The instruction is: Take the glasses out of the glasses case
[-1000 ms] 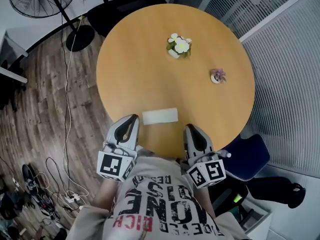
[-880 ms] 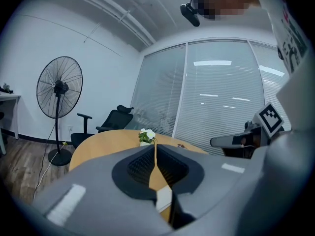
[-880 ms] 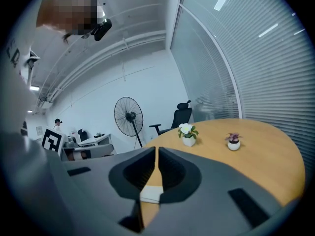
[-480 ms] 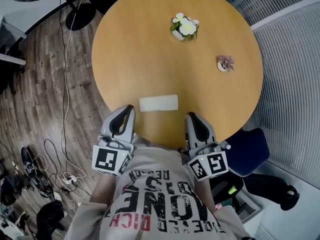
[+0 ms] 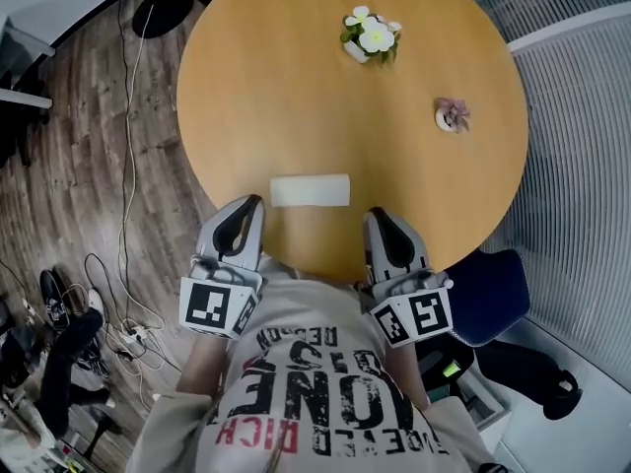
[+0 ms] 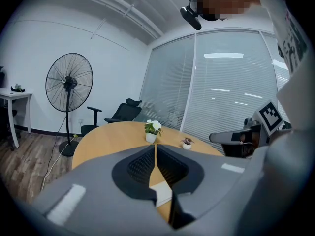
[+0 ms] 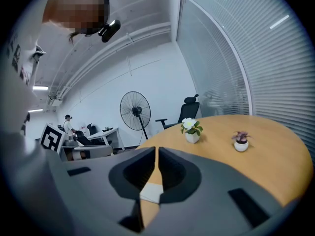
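The round light-wood table [image 5: 296, 97] fills most of the head view. At its 6 o'clock edge hover the left claw [image 5: 248, 205] and right claw [image 5: 377, 217], each pinched together on nothing. Between them lies the flat white rectangular glasses case [image 5: 310, 190] (touching neither), at 2 o'clock from the left claw and 10 o'clock from the right.

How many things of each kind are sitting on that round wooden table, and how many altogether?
Potted plants: 2, the white-flowered plant and the small pink plant
Glasses case, white and closed: 1
Total: 3
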A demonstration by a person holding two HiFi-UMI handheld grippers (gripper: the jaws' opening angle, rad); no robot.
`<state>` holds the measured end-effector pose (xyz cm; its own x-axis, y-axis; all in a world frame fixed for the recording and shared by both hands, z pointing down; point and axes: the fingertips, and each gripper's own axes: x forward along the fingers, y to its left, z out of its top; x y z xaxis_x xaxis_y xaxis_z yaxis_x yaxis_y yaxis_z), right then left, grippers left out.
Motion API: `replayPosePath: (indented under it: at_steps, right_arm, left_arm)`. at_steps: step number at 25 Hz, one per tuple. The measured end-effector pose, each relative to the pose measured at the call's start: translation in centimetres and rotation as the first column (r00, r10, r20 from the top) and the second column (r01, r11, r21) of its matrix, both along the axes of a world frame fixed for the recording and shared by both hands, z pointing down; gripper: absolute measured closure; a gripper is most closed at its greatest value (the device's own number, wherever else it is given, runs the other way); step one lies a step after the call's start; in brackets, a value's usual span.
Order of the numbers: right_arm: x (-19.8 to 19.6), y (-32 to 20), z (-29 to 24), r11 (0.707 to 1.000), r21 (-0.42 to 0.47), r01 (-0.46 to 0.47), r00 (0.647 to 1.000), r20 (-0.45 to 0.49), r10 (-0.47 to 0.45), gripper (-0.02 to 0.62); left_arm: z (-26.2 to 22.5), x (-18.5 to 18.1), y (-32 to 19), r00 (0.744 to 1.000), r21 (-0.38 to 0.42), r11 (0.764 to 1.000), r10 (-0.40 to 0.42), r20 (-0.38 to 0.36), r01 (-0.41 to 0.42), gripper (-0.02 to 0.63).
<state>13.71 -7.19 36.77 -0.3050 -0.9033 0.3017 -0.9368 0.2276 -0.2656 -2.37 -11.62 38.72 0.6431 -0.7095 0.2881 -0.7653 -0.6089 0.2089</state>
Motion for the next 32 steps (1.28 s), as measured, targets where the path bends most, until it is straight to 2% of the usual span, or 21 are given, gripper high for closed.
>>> replayPosePath:
  at_steps: [7, 11, 13, 16, 20, 25, 27, 32]
  right_arm:
    - [0.4, -0.7, 1.4, 0.999, -0.008, 0.039, 0.996, -0.083, -0.039, 0.572]
    - [-0.3, -1.2, 3.3, 0.994, -0.026, 0.106, 0.981, -0.159, -0.109, 0.571]
    - [-0.9, -1.1, 4.7, 0.986, -0.051, 0.158, 0.960, -0.225, -0.165, 0.571]
    - [-1.7, -1.0, 7.3, 0.963, -0.108, 0.246, 0.899, -0.347, -0.269, 0.567]
    - [-2.6, -0.9, 10.7, 0.931, -0.182, 0.318, 0.825, -0.430, -0.366, 0.482]
    - [-3.2, -0.6, 14.3, 0.872, -0.291, 0.394, 0.687, -0.536, -0.490, 0.445]
    - [-3.4, -0.4, 15.5, 0.851, -0.326, 0.411, 0.639, -0.563, -0.524, 0.436]
    - [-3.2, 0.2, 17.4, 0.821, -0.381, 0.426, 0.547, -0.614, -0.569, 0.431]
  left_arm:
    - [2.3, 0.0, -0.2, 0.998, -0.028, 1.000, -0.005, 0.063, 0.006, 0.580]
    - [4.6, 0.3, -0.1, 0.994, -0.069, 0.998, 0.021, 0.108, -0.014, 0.578]
    - [6.3, 0.5, 0.2, 0.988, -0.089, 0.995, 0.055, 0.147, -0.042, 0.566]
    - [9.1, 1.0, 0.9, 0.969, -0.133, 0.988, 0.113, 0.218, -0.085, 0.523]
    - [13.3, 1.1, 2.1, 0.932, -0.211, 0.970, 0.184, 0.313, -0.121, 0.479]
    - [17.7, 1.1, 3.5, 0.895, -0.317, 0.939, 0.250, 0.371, -0.131, 0.460]
    - [18.4, 1.3, 3.6, 0.888, -0.331, 0.934, 0.263, 0.377, -0.136, 0.459]
    - [19.0, 2.0, 3.6, 0.892, -0.349, 0.927, 0.266, 0.365, -0.134, 0.460]
